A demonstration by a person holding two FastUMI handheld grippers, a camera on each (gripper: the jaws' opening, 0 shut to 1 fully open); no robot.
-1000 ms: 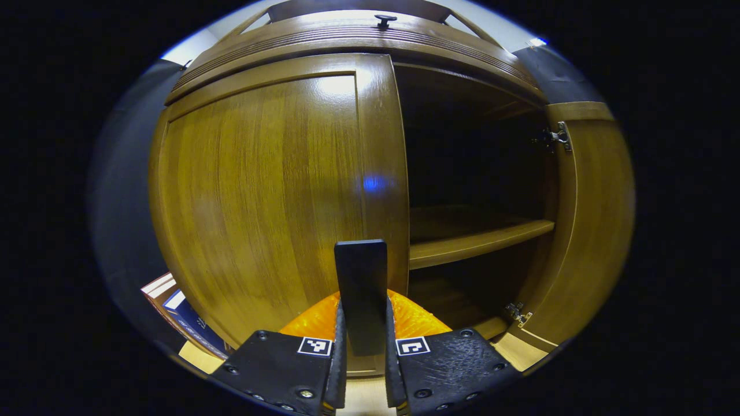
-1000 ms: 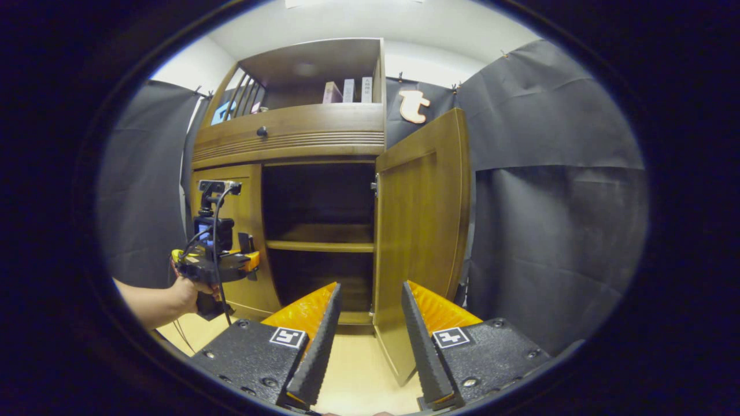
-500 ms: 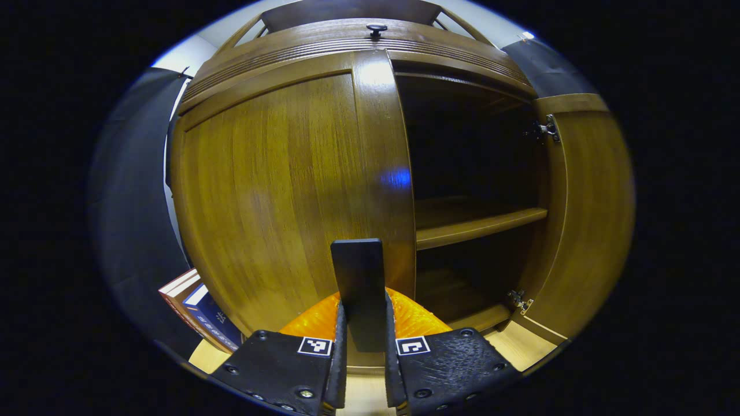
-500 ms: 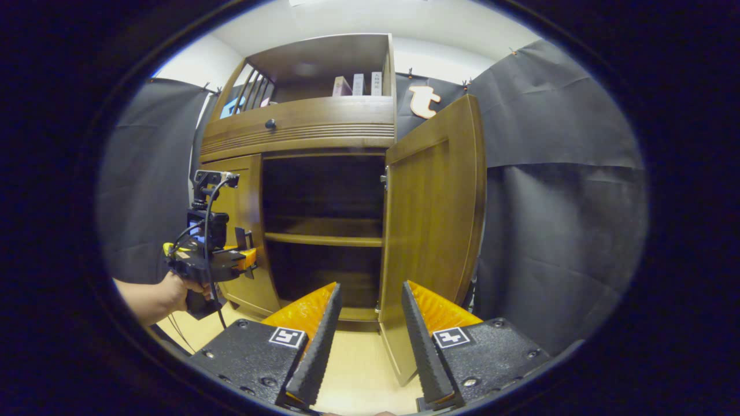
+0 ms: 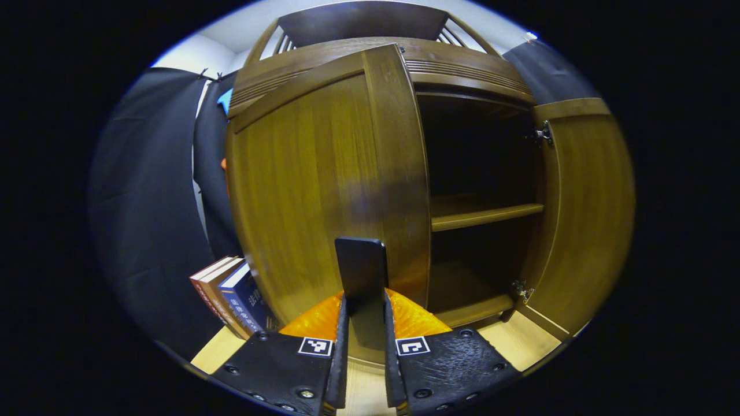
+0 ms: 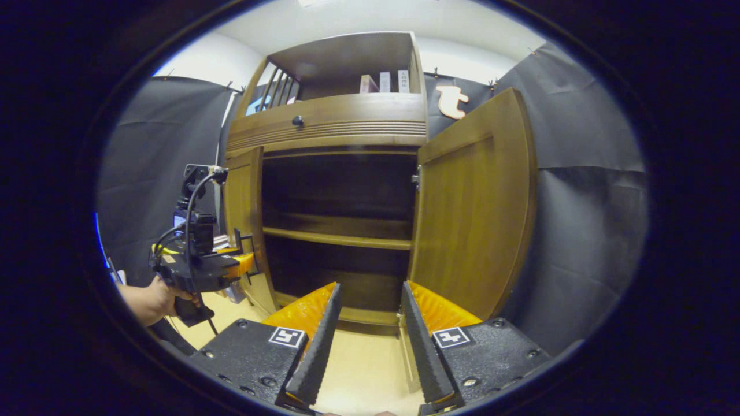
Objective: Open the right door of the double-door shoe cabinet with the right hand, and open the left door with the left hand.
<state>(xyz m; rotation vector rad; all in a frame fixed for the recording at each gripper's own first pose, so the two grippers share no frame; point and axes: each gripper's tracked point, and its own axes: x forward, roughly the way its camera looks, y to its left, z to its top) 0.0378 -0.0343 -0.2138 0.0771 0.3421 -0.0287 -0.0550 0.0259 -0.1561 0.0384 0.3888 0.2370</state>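
Fingers of your left gripper are clamped on the flat dark handle of the left door, one on each side, in the left gripper view. That door stands partly swung out from the shoe cabinet, its free edge toward the camera. Right of it the cabinet's inside is dark, with one shelf across the middle. The right door stands wide open at the far right, a hinge near its top and another near its bottom. Books lean upright on the pale floor just left of the cabinet, by the black cloth wall.

Fingers of your right gripper stand apart in the right gripper view, nothing between them, short of the cabinet. Right door is open wide, well beyond a right angle to the front as far as you can judge. Left door shows edge-on, part open. Your left hand holds the left gripper at that door's edge. Above the doors runs a drawer front with a small round knob, and over it an open shelf holds a few upright books
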